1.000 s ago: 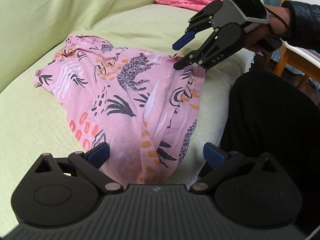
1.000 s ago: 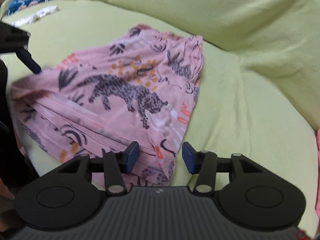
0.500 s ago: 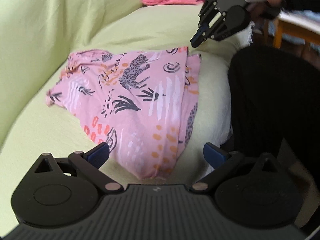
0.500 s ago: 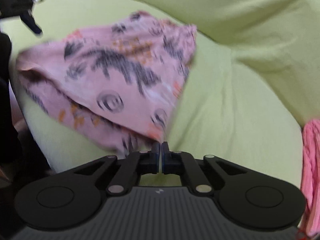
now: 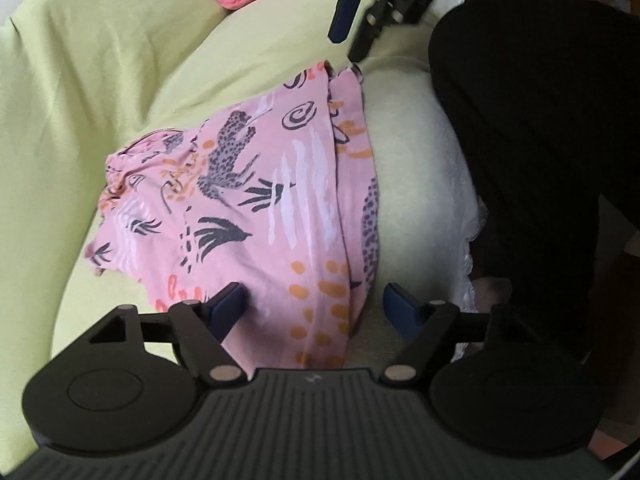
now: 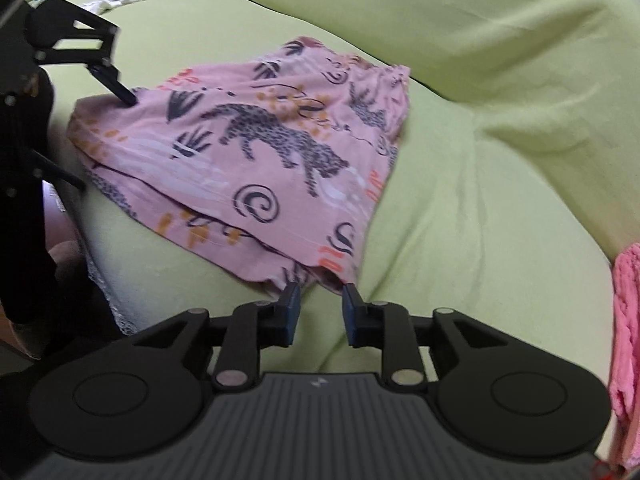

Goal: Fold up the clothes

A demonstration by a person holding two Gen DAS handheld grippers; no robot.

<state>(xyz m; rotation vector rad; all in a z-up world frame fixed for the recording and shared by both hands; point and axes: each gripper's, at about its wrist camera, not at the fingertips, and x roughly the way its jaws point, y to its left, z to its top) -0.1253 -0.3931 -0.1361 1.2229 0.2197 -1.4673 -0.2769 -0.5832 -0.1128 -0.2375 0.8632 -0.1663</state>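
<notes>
Pink shorts (image 5: pixel 256 200) lying on green sofa (image 6: pixel 480 200), doubled over w/ top layer offset. Left tool (image 5: pixel 316 304) spread wide over near hem; right tool (image 6: pixel 318 304) part-open at corner, gripping nothing. More folds prob. remaining.

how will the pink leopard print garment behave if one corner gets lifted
The pink garment is probably floppy: it drapes over the green couch edge in soft layers. It looks thin and light, so a lifted corner would likely sag and undo the fold.
</notes>
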